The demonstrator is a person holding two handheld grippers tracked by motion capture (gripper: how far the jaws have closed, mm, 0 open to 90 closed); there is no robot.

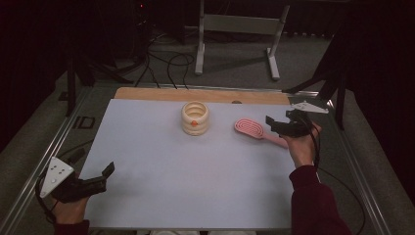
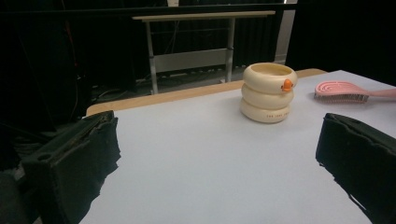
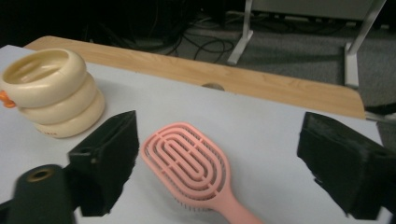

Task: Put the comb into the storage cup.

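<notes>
Right claw: you are holding your right claw at the far right of the surface, with its jaws standing wide apart and gripping nothing.
Pink hairbrush: it is lying on the surface at the far right, bristles down, with its oval head pointing left and far; the handle is running toward your right hand.
Claw and brush: in the right gripper view the brush head is sitting between the two open jaws; whether either jaw is touching it, you cannot tell.
Cream cup: the ribbed cream cup, made of three stacked rings with a small orange knob on its side, is standing upright near the far middle of the surface, just left of the pink hairbrush and apart from it.
Left claw: you are resting your left claw at the near left corner of the surface, jaws spread open and empty, well apart from both things.
</notes>
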